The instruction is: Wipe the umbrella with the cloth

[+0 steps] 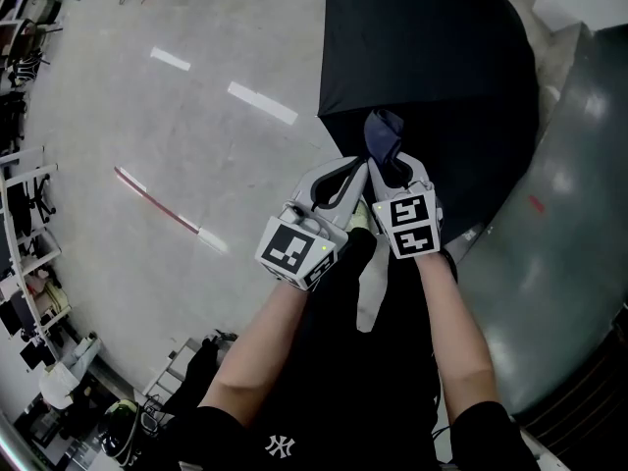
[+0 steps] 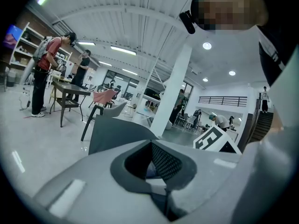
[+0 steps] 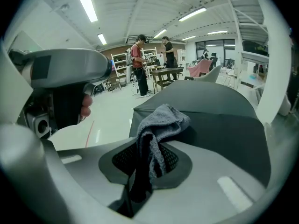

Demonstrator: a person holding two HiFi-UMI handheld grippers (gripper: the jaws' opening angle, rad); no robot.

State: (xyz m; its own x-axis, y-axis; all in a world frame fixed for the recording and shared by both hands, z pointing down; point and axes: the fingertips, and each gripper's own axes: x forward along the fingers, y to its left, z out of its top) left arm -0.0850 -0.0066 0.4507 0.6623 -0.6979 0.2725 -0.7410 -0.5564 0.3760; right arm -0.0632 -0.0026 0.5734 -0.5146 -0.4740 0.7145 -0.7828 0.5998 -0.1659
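Jaws of the right gripper pinch a grey cloth at the edge of the open black umbrella on the floor, while the left gripper, close beside, is clenched on nothing.

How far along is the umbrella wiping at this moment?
Done: the cloth is picked up, clamped in the right gripper.
In hand: the cloth is held at the edge of the open black umbrella; contact cannot be told.
Left: the wiping itself; the canopy shows no wiped patch. The left gripper sits alongside, jaws together, empty.
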